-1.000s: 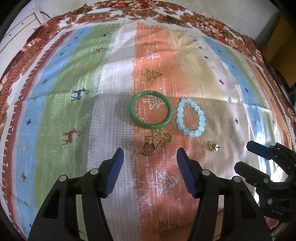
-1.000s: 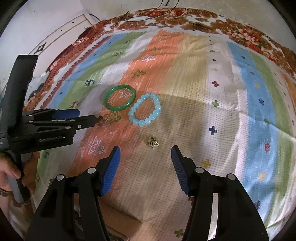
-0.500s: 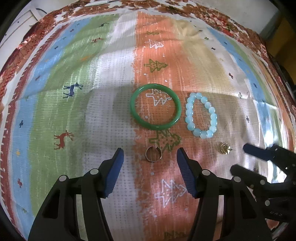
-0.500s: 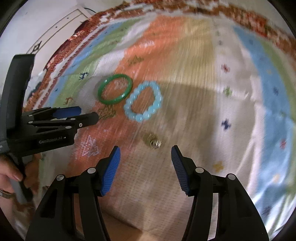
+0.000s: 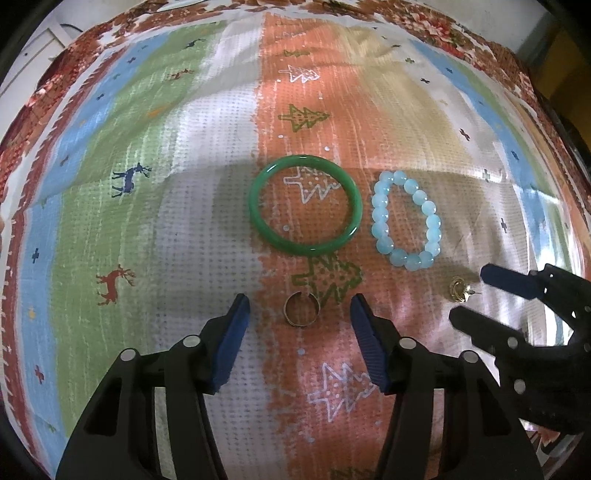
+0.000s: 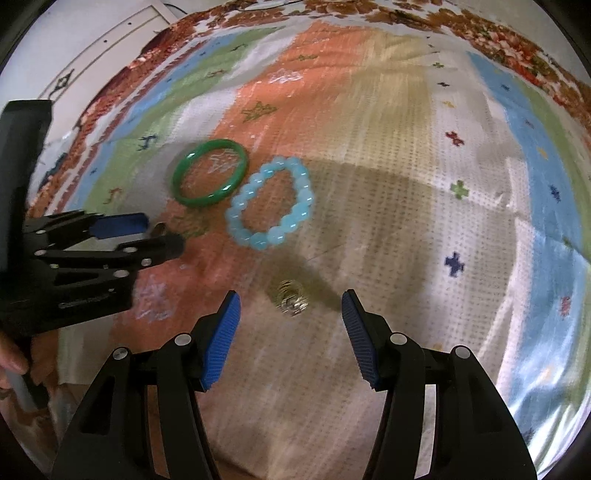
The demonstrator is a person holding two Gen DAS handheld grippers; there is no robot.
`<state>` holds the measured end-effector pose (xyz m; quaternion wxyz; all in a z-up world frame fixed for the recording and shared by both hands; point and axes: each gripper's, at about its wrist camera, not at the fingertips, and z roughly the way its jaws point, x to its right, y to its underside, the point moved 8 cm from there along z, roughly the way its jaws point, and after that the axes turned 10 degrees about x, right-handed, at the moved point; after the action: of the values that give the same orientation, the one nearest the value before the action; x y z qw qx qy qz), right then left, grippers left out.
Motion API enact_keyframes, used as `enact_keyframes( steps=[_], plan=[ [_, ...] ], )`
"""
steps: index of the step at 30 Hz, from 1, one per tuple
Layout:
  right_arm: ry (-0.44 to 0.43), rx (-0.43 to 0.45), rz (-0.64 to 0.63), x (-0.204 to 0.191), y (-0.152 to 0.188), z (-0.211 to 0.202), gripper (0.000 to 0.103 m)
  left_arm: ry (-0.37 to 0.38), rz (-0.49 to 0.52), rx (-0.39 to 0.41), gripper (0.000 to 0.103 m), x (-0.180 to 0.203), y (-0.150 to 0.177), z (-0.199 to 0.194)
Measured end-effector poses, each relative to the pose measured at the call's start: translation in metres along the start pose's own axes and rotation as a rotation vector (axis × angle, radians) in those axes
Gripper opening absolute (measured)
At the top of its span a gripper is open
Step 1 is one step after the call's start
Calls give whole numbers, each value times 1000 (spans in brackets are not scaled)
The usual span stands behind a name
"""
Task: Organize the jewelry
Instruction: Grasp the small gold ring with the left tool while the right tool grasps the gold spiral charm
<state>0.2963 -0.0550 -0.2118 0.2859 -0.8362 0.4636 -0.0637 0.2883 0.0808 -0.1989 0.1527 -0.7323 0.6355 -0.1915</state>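
A green bangle [image 5: 305, 205] and a pale blue bead bracelet [image 5: 405, 220] lie side by side on a striped patterned cloth [image 5: 155, 177]. A small metal ring [image 5: 301, 309] lies just in front of my open left gripper [image 5: 300, 314], between its fingertips. A small gold earring [image 5: 459, 289] lies to the right, at the tips of my open right gripper [image 5: 471, 295]. In the right wrist view the earring [image 6: 291, 298] sits between the open fingertips of the right gripper [image 6: 291, 308]; the bangle [image 6: 209, 177], bracelet [image 6: 271, 206] and left gripper [image 6: 155, 236] lie beyond.
The cloth has a red-brown floral border [image 5: 424, 26] and a fold line across the middle. A white cabinet [image 6: 92, 48] stands beyond the cloth's far left edge. A hand [image 6: 11, 362] holds the left gripper's handle.
Both grippers have moved forward and down toward the cloth. The ring now lies between the left fingertips and the earring between the right ones. Both stay open.
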Motion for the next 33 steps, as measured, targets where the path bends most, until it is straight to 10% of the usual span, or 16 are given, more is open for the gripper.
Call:
enact_keyframes(
  steps=[5, 16, 33],
  plan=[
    [-3, -13, -1, 2, 1, 5, 56, -17, 12, 0, 48, -2, 0, 2],
    [20, 4, 29, 12, 2, 3, 15, -47, 15, 5, 21, -7, 1, 0],
    [-20, 38, 33, 2, -3, -14, 14, 14, -19, 23, 19, -5, -3, -13]
  ],
)
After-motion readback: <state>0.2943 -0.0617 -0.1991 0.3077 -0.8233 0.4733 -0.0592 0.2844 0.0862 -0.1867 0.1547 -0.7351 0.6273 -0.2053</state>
